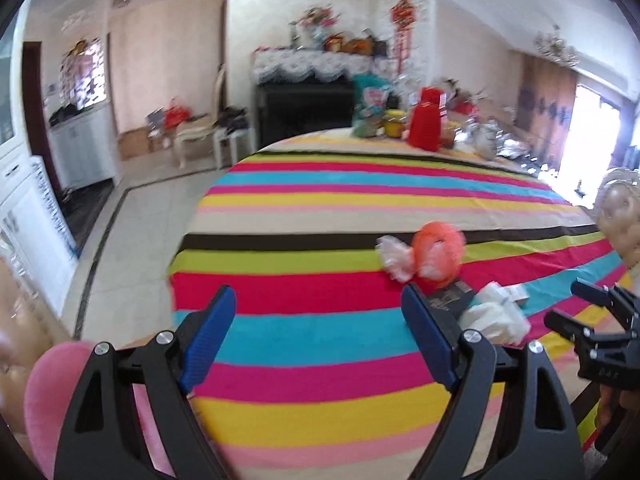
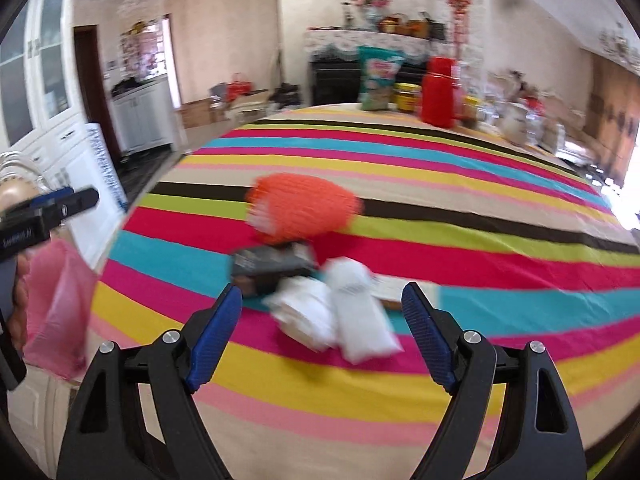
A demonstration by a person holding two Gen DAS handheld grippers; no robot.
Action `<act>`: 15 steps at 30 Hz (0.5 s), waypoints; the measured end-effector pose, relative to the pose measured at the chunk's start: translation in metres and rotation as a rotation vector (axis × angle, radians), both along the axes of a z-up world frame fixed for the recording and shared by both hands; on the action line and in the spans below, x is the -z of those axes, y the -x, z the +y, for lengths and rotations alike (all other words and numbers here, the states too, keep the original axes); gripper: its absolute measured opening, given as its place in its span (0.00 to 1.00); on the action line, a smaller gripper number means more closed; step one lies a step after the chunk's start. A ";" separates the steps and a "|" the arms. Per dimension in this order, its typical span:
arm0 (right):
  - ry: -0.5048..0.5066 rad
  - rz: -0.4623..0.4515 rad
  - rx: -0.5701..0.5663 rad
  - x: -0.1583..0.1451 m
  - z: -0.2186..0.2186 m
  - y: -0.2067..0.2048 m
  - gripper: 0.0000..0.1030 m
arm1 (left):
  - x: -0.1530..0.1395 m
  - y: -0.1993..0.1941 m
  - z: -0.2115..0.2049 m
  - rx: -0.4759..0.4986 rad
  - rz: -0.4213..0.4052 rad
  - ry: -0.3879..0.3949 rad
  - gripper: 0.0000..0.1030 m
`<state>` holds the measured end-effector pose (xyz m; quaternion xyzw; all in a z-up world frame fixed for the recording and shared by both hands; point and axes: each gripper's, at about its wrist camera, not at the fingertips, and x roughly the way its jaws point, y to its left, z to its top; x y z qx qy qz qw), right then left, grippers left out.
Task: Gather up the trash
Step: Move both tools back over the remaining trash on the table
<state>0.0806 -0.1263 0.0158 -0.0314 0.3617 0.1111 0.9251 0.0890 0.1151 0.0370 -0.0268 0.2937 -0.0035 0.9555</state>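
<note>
A heap of trash, an orange net (image 2: 304, 208), a dark box (image 2: 272, 266) and white wrappers (image 2: 340, 312), was seen near the desk's (image 2: 440, 420) front edge, just ahead of the right gripper (image 2: 322, 308), whose fingers (image 2: 216, 332) were spread wide with nothing gripped. The left gripper (image 1: 318, 316) was held over the desk's left front corner, fingers wide apart and empty, the heap to its right.

Home dining room: striped tablecloth (image 1: 320, 208), sideboard (image 1: 312, 64).
</note>
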 end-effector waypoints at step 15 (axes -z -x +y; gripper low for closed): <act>-0.108 0.004 0.151 0.013 -0.068 0.090 0.82 | 0.019 0.085 -0.039 0.036 -0.088 -0.009 0.86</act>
